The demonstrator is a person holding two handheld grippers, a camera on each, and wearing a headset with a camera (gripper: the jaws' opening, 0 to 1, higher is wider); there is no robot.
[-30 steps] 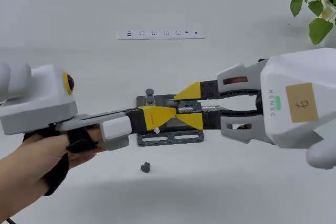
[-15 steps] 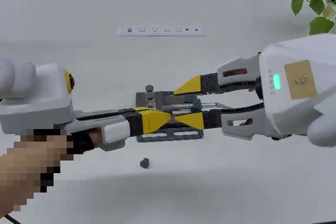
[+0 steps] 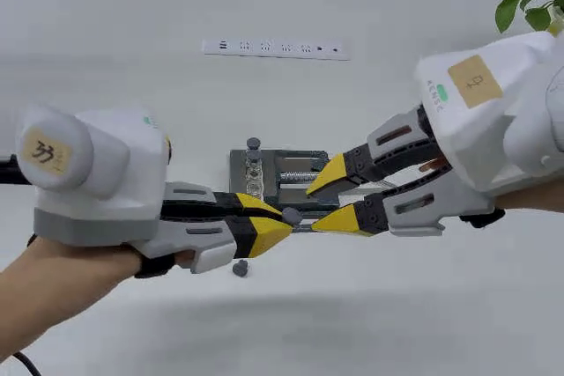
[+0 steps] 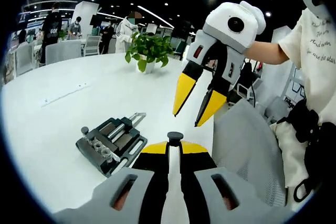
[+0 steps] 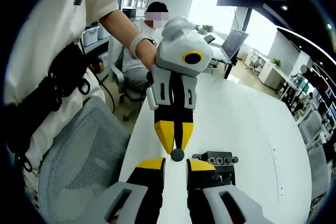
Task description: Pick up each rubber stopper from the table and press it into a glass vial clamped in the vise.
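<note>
A: Now, head view, mid-frame: the left gripper point(image 3: 284, 224) is clenched on a small dark grey rubber stopper point(image 3: 292, 216), clear of the white table point(image 3: 397, 323).
B: And the right gripper point(image 3: 312, 210) is just beside it, jaws spread, carrying nothing. A second grey stopper point(image 3: 240, 268) lies below.
A: Left gripper view: held stopper bottom centre, black metal vise point(image 4: 113, 142) lower left.
B: Right gripper view: stopper centre, vise to its right.

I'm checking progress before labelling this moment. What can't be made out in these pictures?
Head view: the front of the vise is hidden behind the left gripper and the stopper it clamps.
Left gripper view: the vials are too small to tell which are stoppered.
Right gripper view: the right gripper covers part of the vise with its own jaw.
Head view: the plant is cut by the frame edge.
</note>
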